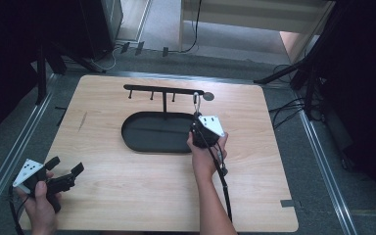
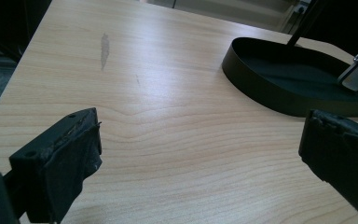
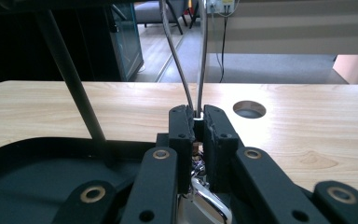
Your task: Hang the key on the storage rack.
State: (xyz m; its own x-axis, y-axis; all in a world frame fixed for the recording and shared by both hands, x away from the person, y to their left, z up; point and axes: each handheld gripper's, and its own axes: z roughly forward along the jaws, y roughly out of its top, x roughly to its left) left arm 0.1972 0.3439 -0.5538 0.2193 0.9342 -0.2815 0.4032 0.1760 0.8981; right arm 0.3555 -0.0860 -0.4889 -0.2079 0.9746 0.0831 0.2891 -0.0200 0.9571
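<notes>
Right hand-held gripper [image 3: 196, 122] clamped on metal clip [image 3: 189, 56]: likely light, stiff, slippery; hold low. Left hand-held gripper [image 2: 205, 154] jaws apart.

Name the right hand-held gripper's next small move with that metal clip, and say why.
Probably raise the carabiner toward the rack's crossbar. The right hand-held gripper is shut on its lower end, the loop sits beside the bar's right end, and the left hand-held gripper waits open.
</notes>
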